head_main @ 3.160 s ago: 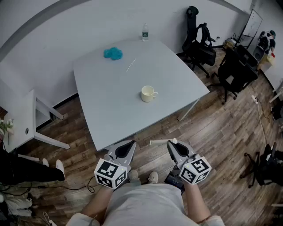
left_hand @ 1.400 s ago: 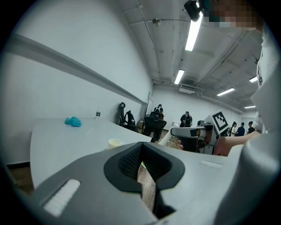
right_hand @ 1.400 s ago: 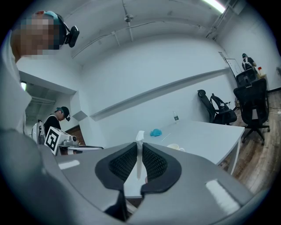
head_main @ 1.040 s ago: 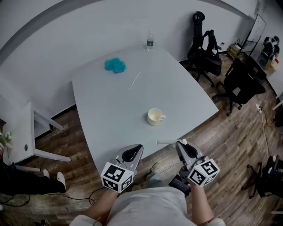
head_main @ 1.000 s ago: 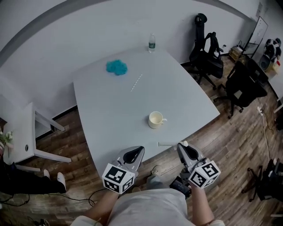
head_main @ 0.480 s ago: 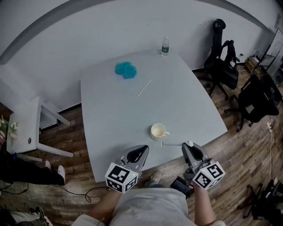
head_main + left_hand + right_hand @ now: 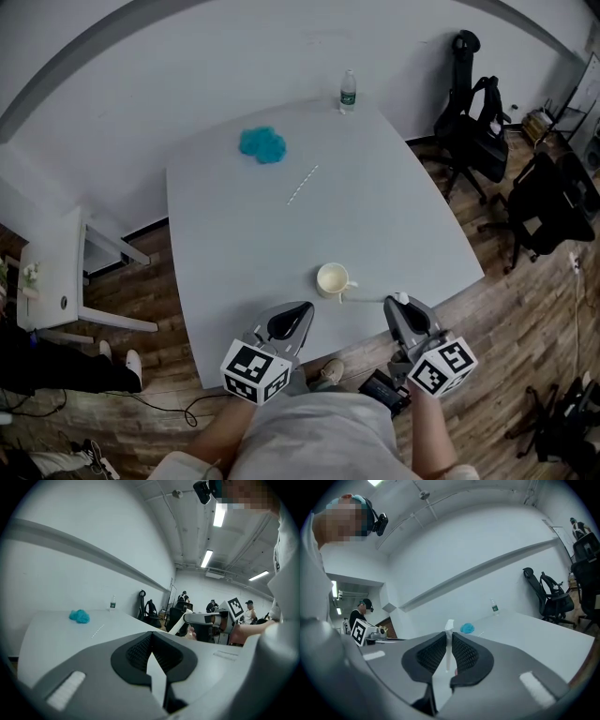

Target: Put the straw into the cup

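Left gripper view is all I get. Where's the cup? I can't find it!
Observer: The head view shows the cup on the table, near the person's edge.
Operator: Is the straw pinched tight?
Observer: The right gripper view shows the right gripper with its pads pressing the straw from both sides.
Operator: Is it in the cup yet?
Observer: No. In the head view its tip is beside the cup's handle, outside the rim.
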The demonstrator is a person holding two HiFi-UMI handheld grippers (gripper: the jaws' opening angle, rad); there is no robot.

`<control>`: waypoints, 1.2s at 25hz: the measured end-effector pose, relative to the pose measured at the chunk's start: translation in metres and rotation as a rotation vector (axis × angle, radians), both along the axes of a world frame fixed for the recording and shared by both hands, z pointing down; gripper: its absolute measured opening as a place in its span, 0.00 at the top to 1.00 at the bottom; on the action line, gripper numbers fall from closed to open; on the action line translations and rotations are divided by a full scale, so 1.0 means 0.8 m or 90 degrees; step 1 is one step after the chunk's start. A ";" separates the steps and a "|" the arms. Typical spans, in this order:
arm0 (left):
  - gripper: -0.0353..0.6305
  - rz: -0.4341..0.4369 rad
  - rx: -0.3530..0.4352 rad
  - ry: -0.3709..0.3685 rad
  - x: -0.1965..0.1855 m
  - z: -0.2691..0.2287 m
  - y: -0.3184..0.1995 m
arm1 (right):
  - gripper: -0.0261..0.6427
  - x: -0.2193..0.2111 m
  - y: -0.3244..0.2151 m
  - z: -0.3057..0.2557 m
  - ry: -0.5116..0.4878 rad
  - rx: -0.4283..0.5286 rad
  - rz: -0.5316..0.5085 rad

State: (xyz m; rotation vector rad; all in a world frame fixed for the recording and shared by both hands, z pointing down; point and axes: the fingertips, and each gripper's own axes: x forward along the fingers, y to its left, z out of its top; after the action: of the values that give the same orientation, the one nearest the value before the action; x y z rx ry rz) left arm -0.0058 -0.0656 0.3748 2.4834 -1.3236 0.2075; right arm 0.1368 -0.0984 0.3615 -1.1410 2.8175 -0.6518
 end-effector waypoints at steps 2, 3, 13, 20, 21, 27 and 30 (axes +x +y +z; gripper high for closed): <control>0.92 0.008 0.002 -0.001 -0.001 -0.003 -0.007 | 0.89 -0.001 -0.006 -0.002 -0.001 0.000 0.008; 0.92 0.012 0.002 -0.002 -0.002 -0.004 -0.010 | 0.89 -0.002 -0.009 -0.002 -0.002 -0.001 0.011; 0.92 0.031 0.005 0.001 -0.024 -0.008 -0.028 | 0.89 -0.025 -0.025 -0.001 0.004 -0.005 0.028; 0.92 0.047 -0.004 -0.002 -0.029 0.001 -0.037 | 0.89 -0.030 -0.034 0.010 0.010 -0.016 0.038; 0.92 0.048 -0.005 -0.002 -0.030 0.002 -0.040 | 0.89 -0.030 -0.036 0.011 0.011 -0.018 0.039; 0.92 0.053 -0.011 -0.002 -0.032 0.008 -0.053 | 0.89 -0.028 -0.047 0.022 0.019 -0.031 0.046; 0.92 0.053 -0.014 -0.001 -0.034 0.012 -0.056 | 0.89 -0.028 -0.050 0.029 0.021 -0.037 0.050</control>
State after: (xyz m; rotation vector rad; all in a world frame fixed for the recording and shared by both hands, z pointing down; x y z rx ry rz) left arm -0.0328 -0.1104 0.3842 2.5226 -1.2120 0.2425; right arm 0.1146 -0.1387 0.3843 -1.2762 2.7812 -0.7209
